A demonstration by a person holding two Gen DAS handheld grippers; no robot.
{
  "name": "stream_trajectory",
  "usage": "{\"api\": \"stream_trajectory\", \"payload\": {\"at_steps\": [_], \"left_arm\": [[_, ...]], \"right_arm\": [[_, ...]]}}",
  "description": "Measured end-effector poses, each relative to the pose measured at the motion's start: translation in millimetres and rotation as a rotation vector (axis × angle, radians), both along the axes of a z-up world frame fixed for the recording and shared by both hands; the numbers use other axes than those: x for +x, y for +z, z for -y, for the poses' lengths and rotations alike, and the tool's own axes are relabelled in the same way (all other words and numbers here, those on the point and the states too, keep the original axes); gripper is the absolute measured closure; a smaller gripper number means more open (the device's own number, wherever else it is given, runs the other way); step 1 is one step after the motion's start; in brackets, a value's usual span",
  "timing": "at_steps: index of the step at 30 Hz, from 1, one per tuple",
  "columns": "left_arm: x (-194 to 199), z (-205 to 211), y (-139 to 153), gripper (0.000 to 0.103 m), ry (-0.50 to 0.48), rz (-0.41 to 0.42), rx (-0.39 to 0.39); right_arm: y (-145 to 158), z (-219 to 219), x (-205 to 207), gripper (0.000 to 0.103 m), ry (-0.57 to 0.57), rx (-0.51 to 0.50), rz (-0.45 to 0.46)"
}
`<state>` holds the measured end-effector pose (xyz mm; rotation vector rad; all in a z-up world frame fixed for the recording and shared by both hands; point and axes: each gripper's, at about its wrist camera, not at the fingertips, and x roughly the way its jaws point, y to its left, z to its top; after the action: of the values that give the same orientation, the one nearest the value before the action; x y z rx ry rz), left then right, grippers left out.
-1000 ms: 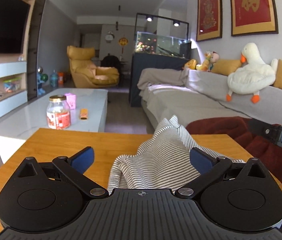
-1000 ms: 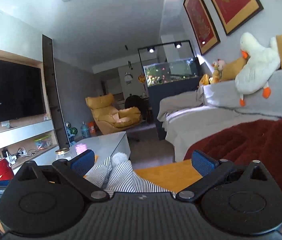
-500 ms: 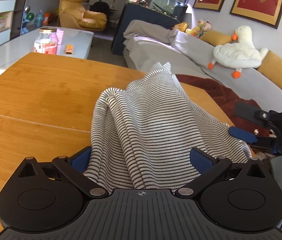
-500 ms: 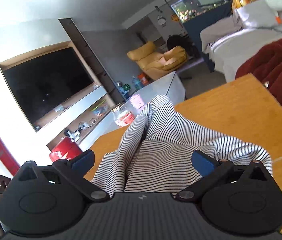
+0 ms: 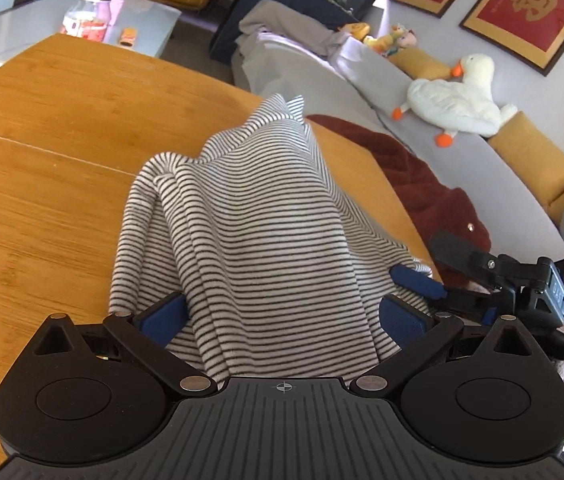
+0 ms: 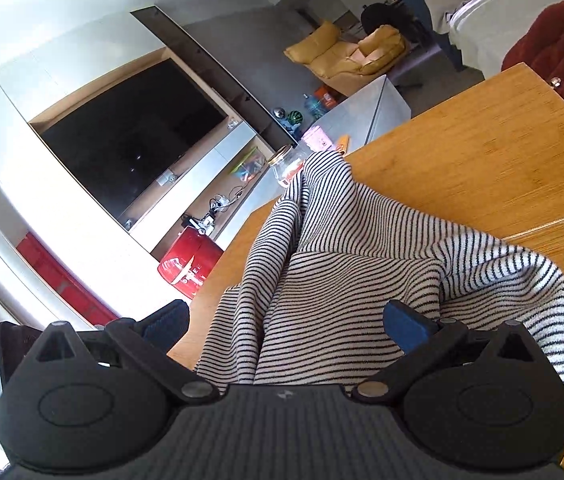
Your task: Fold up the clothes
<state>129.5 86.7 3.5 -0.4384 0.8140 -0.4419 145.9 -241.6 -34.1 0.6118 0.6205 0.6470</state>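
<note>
While bunched into a peak on the wooden table (image 5: 42, 168), the striped garment (image 5: 250, 232) runs back between the blue fingers (image 5: 164, 316) of the left gripper (image 5: 282, 316), which stand spread wide with cloth filling the gap. The right gripper (image 6: 285, 324) is likewise spread, the same garment (image 6: 341, 280) lying between its fingers and draping past the right-hand one. A dark red garment (image 5: 421, 184) lies at the table's far edge.
</note>
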Motion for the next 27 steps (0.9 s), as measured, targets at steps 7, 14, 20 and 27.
{"api": "stream_trajectory", "payload": {"at_steps": [7,14,20,27], "left_arm": [[28.8,5.4,2.7,0.060,-0.028,-0.007,-0.168],[52.0,-84.0,55.5,0.071,0.224,0.207,-0.240],[83.6,-154.3,34.8,0.056,0.269,0.037,-0.234],[58.6,-161.5,23.6,0.008,0.194,0.042,-0.127]], "right_arm": [[2.0,-4.6,0.6,0.000,-0.060,-0.039,-0.010],[11.6,-33.9,1.9,0.000,-0.080,-0.254,0.042],[25.6,-79.4,1.9,0.000,-0.025,-0.520,0.114],[58.3,-142.8,5.3,0.021,-0.073,-0.802,0.287]]}}
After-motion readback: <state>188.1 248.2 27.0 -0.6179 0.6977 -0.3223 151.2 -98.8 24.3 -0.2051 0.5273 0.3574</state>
